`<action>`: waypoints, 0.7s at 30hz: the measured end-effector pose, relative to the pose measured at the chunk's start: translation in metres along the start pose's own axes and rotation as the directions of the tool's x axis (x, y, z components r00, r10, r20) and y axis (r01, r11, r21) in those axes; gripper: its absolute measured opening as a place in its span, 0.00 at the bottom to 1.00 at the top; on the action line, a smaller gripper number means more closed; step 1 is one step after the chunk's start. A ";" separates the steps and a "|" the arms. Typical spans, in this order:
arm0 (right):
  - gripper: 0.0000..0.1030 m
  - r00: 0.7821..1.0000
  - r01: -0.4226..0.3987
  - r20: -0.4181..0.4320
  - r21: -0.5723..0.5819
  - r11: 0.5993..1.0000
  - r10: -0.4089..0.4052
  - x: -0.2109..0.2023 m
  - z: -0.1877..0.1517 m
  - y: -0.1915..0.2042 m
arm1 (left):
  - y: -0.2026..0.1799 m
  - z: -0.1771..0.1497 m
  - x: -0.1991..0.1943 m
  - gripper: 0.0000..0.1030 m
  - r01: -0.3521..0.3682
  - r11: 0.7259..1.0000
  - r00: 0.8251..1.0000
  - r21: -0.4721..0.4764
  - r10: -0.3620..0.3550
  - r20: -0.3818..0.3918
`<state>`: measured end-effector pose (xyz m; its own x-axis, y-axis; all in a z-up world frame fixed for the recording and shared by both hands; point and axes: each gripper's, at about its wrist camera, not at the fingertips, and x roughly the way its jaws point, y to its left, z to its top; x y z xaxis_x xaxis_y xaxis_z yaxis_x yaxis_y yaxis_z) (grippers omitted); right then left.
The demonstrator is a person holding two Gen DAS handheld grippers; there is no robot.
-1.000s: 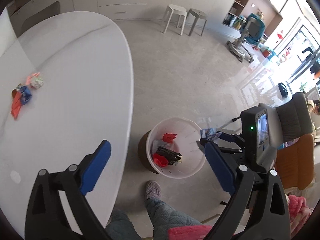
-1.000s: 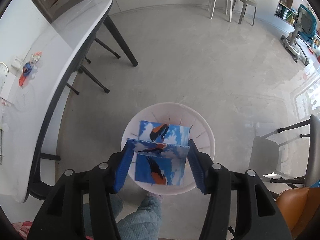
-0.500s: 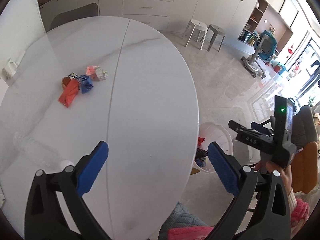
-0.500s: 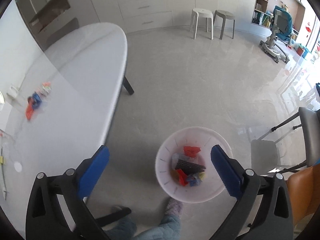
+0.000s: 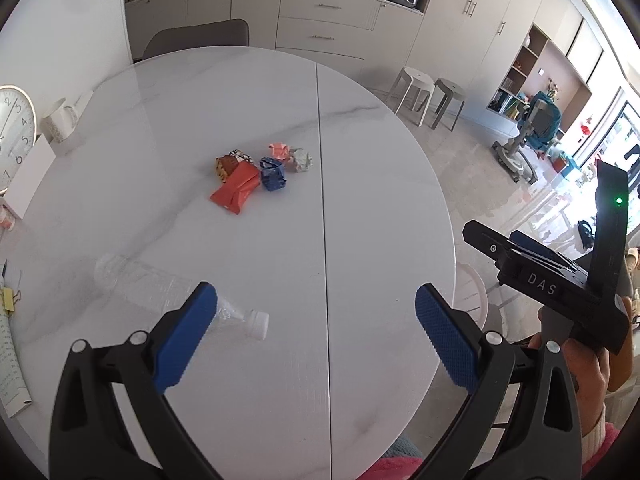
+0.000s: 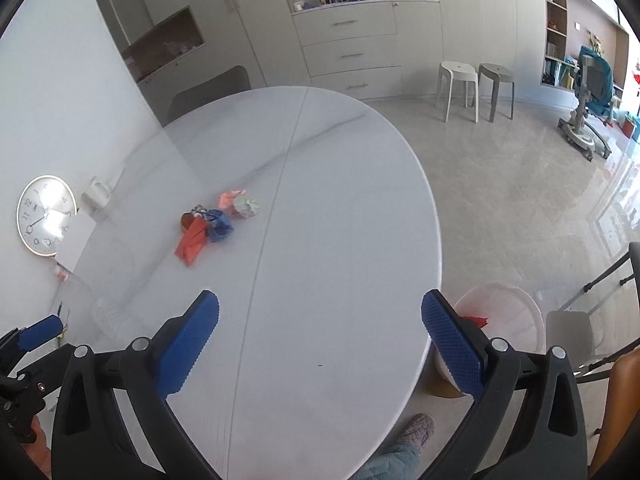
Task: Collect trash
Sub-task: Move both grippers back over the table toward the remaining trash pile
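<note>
A heap of crumpled trash lies mid-table: an orange wrapper, a blue wrapper, a brown patterned one, a pink one and a pale paper ball. A clear plastic bottle lies on its side just beyond my left gripper, which is open and empty. My right gripper is open wide and empty, above the white table's near edge. On the floor to the right, the white bin holds red scraps.
A wall clock, a mug, a white box and papers with a yellow clip line the table's left side. A grey chair stands behind it, two stools further off. A slippered foot is beside the bin.
The right gripper let a blue bird-print carton go into the bin and opened wide. Both grippers then rose and swung from the bin to over the table.
</note>
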<state>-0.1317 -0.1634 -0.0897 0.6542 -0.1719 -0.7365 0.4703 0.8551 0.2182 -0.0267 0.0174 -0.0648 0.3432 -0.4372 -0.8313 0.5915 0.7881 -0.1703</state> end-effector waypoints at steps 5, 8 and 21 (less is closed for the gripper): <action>0.98 1.000 -0.006 -0.017 -0.064 0.998 0.005 -0.003 -0.006 0.036 | 0.026 -0.004 -0.004 0.92 0.008 0.998 1.000 -0.058 -0.008 0.003; 0.98 1.000 -0.010 -0.029 -0.105 0.994 0.007 -0.003 -0.005 0.052 | 0.036 -0.002 -0.005 0.92 -0.011 0.997 1.000 -0.079 0.012 0.013; 0.98 0.997 -0.064 -0.063 -0.207 0.976 0.052 0.026 0.026 0.076 | 0.055 0.009 0.014 0.92 -0.066 0.981 0.998 -0.184 0.067 -0.001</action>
<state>-0.0637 -0.1152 -0.0752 0.6388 -0.0963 -0.7634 0.2948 0.9470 0.1273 0.0173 0.0508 -0.0805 0.3808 -0.3831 -0.8416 0.4235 0.8813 -0.2095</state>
